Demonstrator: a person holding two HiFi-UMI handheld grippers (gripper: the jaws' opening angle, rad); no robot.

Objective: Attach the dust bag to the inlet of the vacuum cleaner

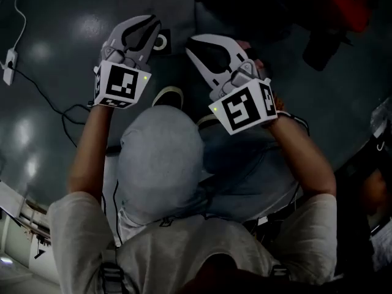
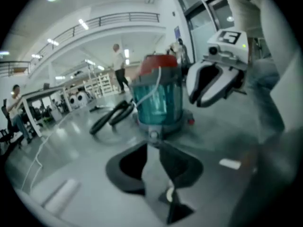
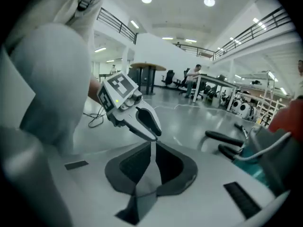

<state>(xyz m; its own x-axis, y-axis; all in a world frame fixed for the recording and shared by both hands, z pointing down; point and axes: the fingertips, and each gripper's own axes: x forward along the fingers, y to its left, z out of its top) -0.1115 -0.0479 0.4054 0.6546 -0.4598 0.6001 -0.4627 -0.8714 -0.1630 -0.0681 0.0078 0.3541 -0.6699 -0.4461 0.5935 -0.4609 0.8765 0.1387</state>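
Note:
The vacuum cleaner (image 2: 158,96) has a clear teal drum and a red top. It stands on the floor straight ahead in the left gripper view, and shows at the top right in the head view (image 1: 334,11) and at the right edge in the right gripper view (image 3: 277,145). A pale grey rounded cloth shape (image 1: 160,164), perhaps the dust bag, lies between my forearms. Neither gripper touches it. My left gripper (image 1: 152,23) hovers over the floor with a narrow gap between its jaws and nothing in them. My right gripper (image 1: 191,41) is beside it, shut and empty.
A black hose (image 2: 111,117) lies on the floor left of the vacuum. A white power strip (image 1: 9,66) with its cable sits at the far left. A shoe tip (image 1: 166,95) shows under the grippers. People and tables stand far off in the hall.

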